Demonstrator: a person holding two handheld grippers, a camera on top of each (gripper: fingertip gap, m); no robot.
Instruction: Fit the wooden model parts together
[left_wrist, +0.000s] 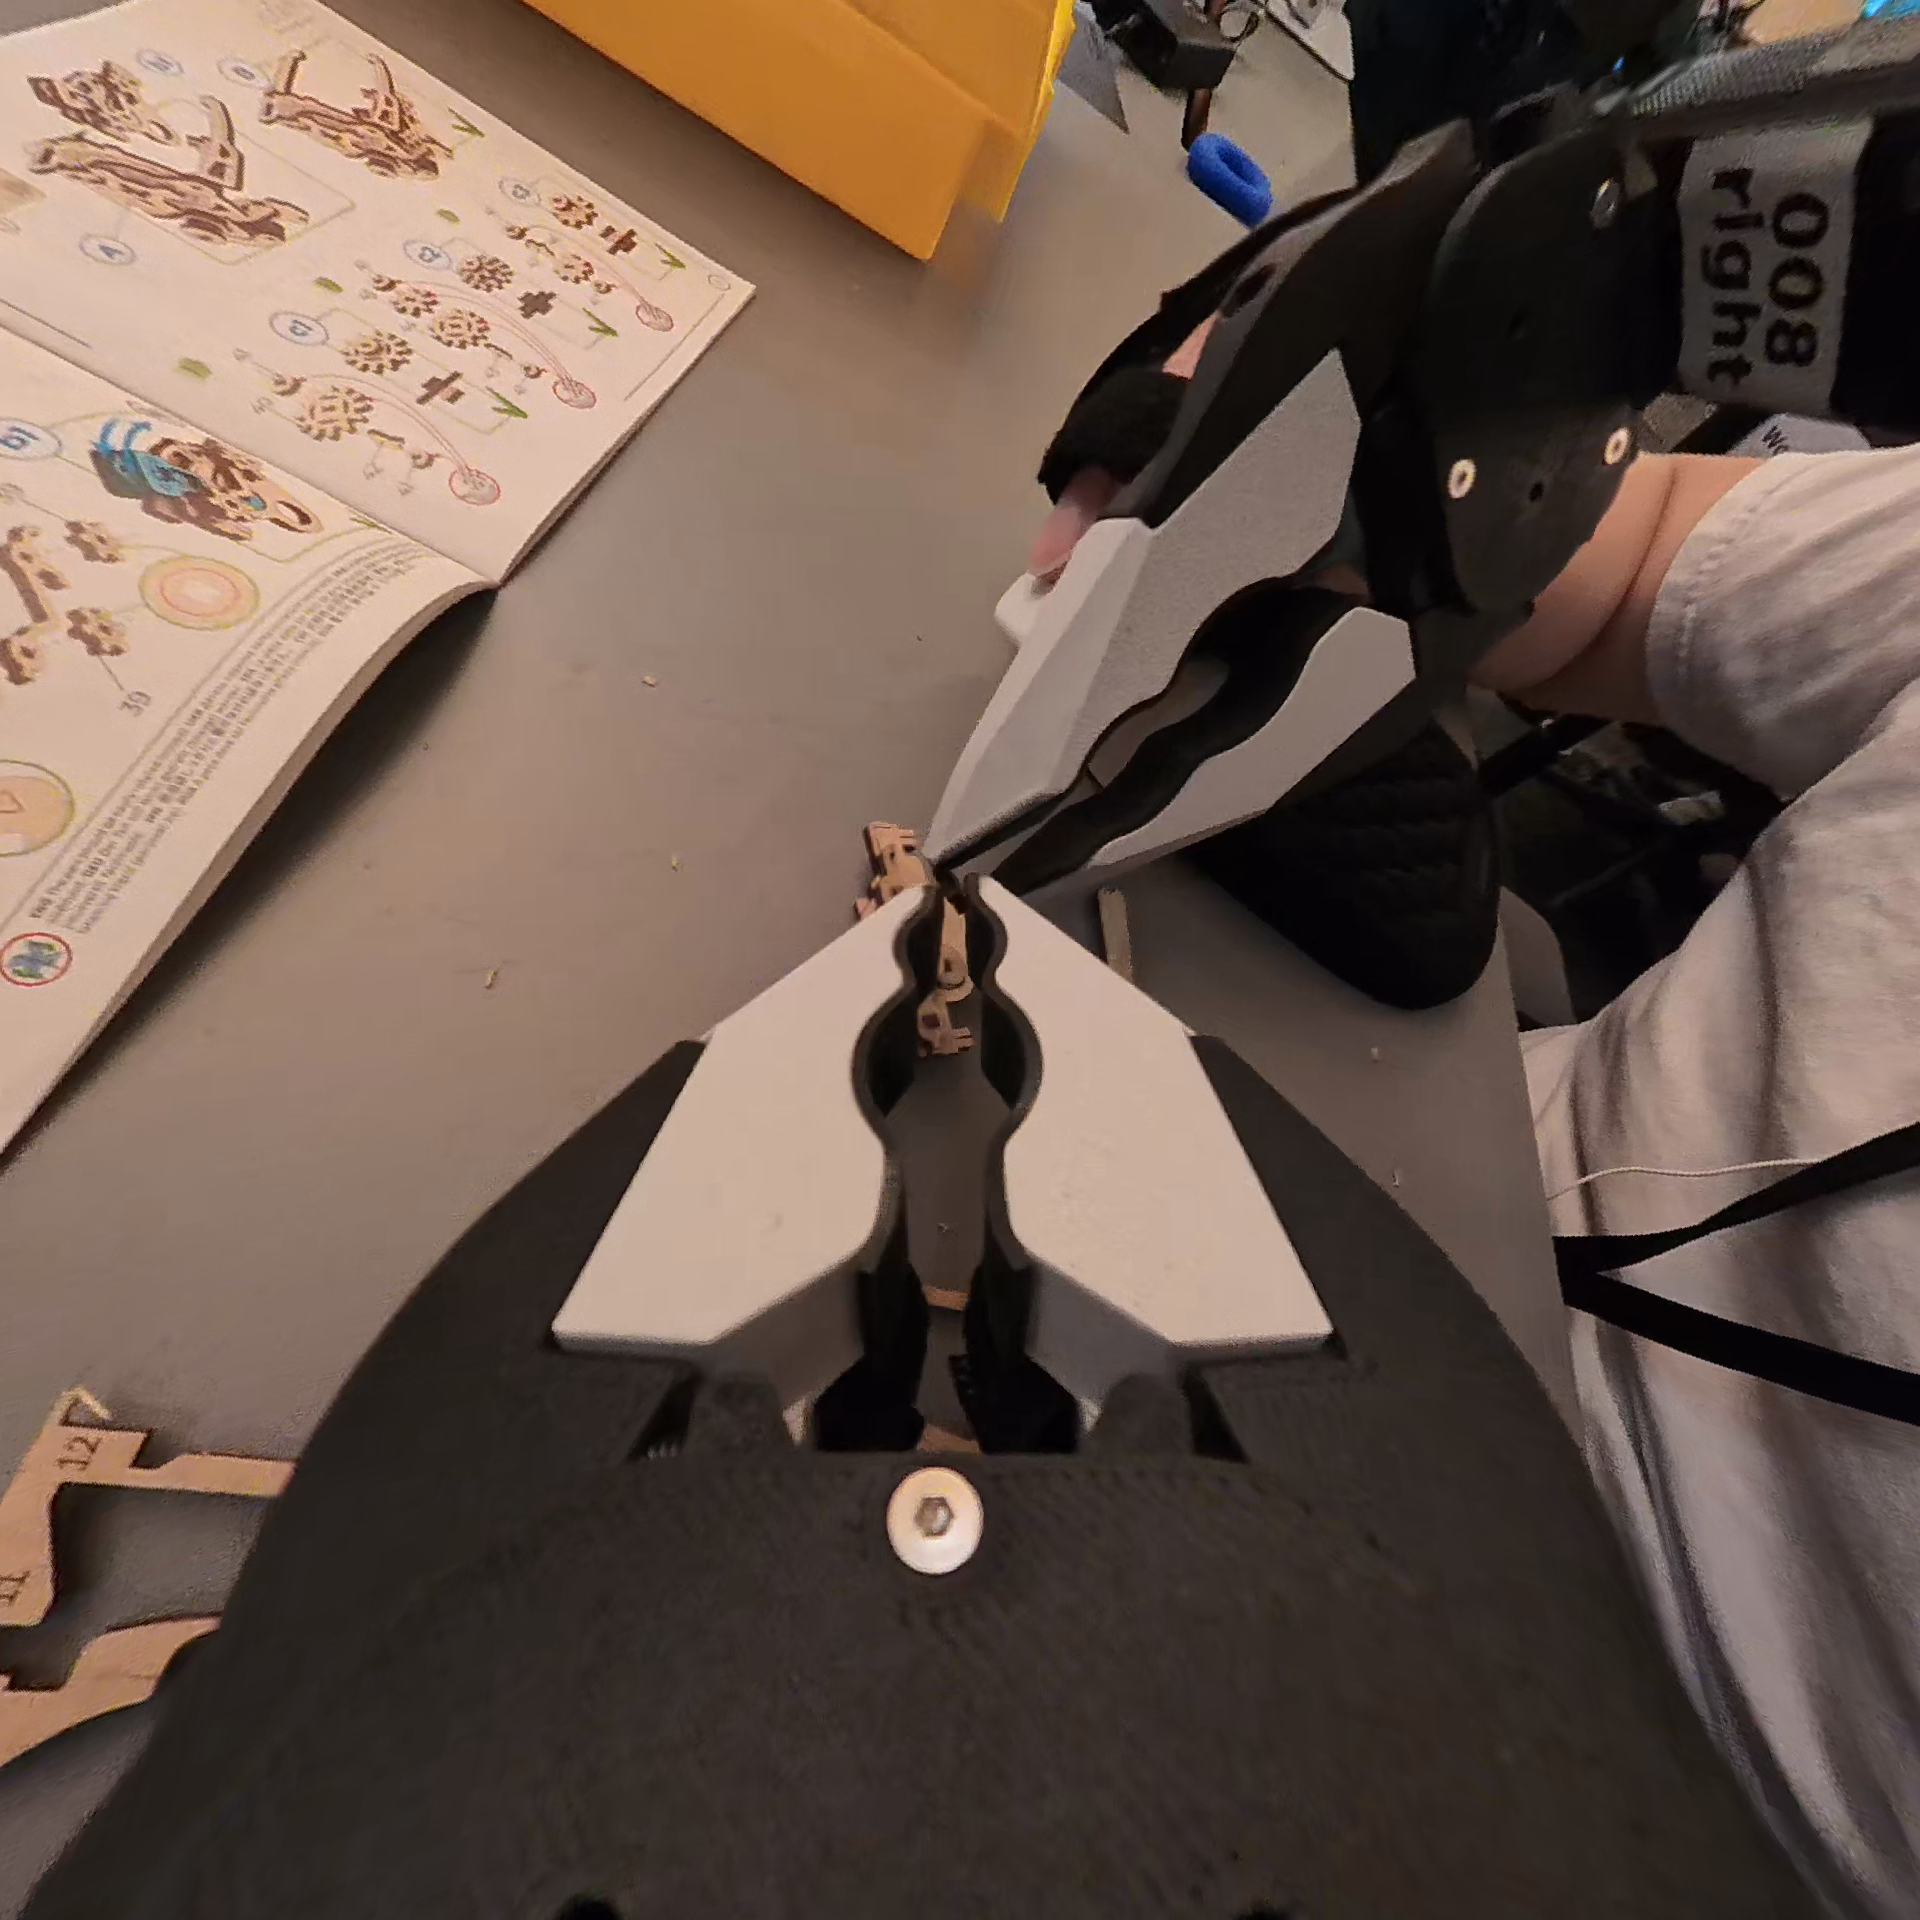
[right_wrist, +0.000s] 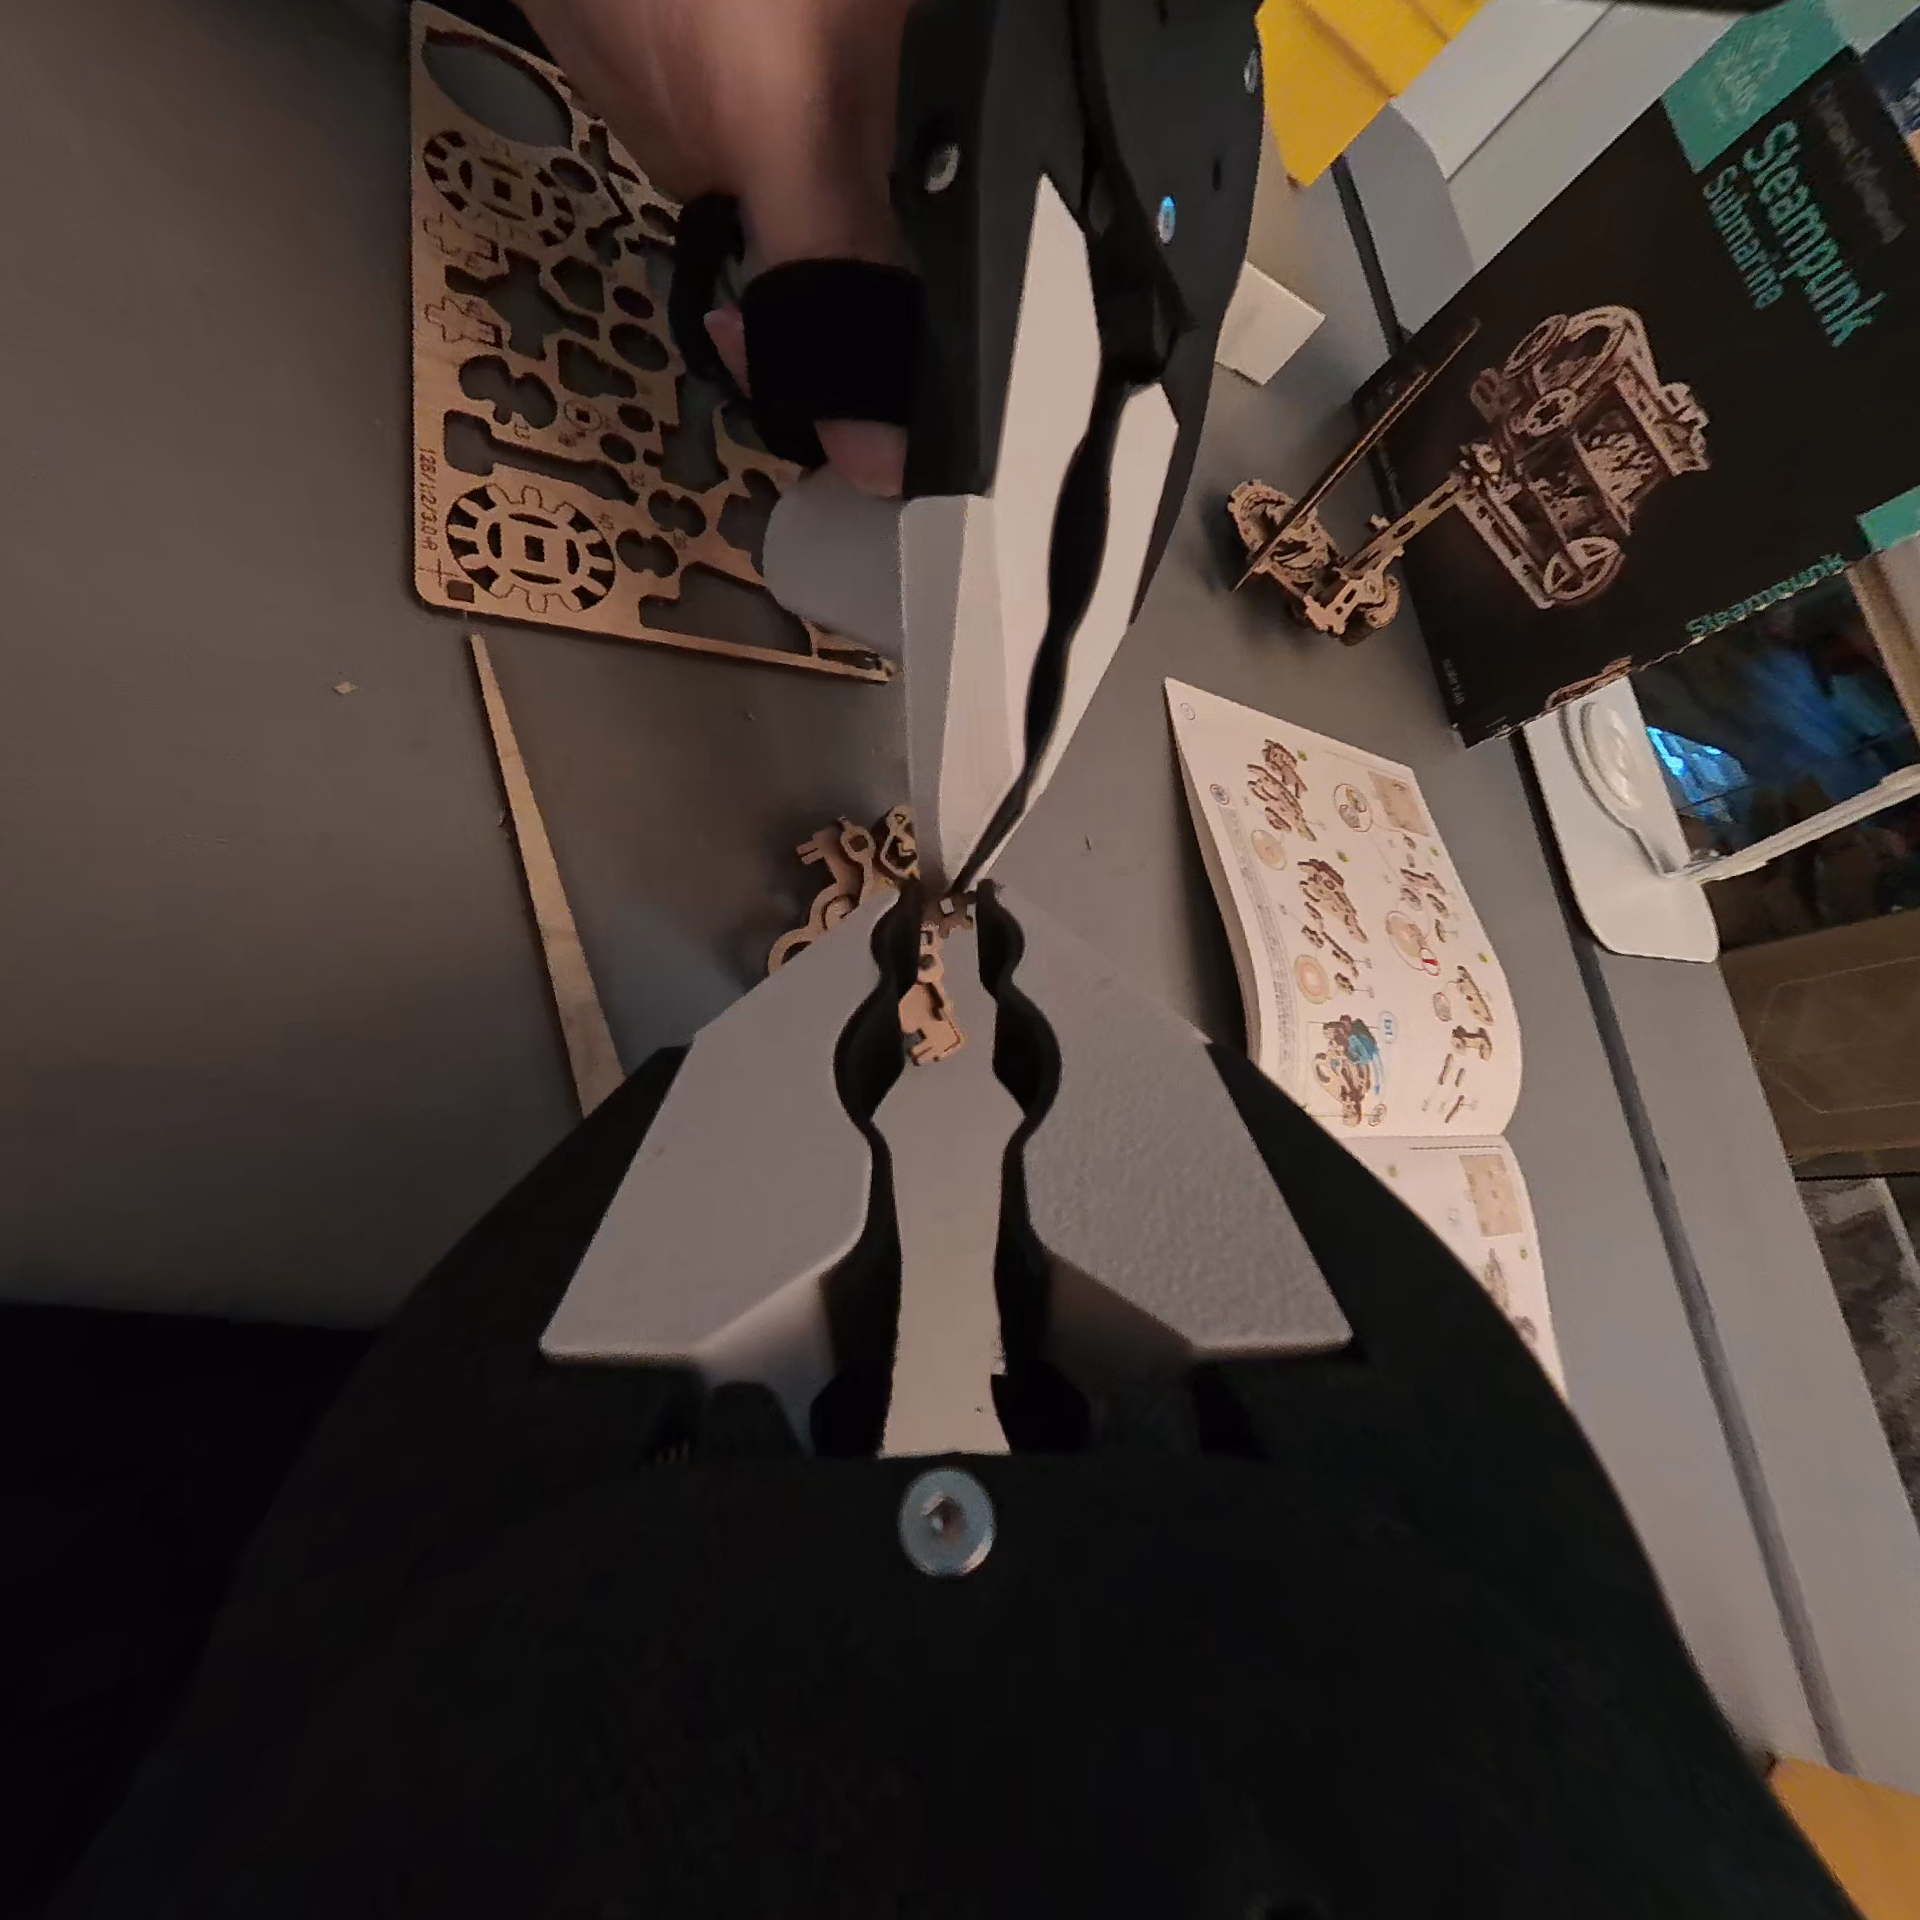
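My left gripper (left_wrist: 951, 896) is shut on a small pale wooden part (left_wrist: 943, 1000) that sits upright between its grey fingers. My right gripper (right_wrist: 951, 902) is shut on a small wooden part (right_wrist: 928, 1023) in the same way. The two grippers meet tip to tip above the grey table: the right gripper (left_wrist: 940, 864) comes in from the upper right in the left wrist view, and the left gripper (right_wrist: 964, 883) comes down from the top in the right wrist view. A larger wooden sub-assembly (right_wrist: 840, 883) lies just behind the tips and also shows in the left wrist view (left_wrist: 890, 862). I cannot tell if it is joined to the held parts.
An open instruction booklet (left_wrist: 312, 416) (right_wrist: 1371, 935) lies on the table. A punched-out wooden sheet (right_wrist: 551, 416), a thin wooden strip (right_wrist: 540, 862), a built wooden model (right_wrist: 1320, 561) and the kit box (right_wrist: 1662, 416) lie around. A yellow box (left_wrist: 831, 104) stands behind. A sheet remnant (left_wrist: 73, 1538) lies near. My left and right fingertips are right by each other.
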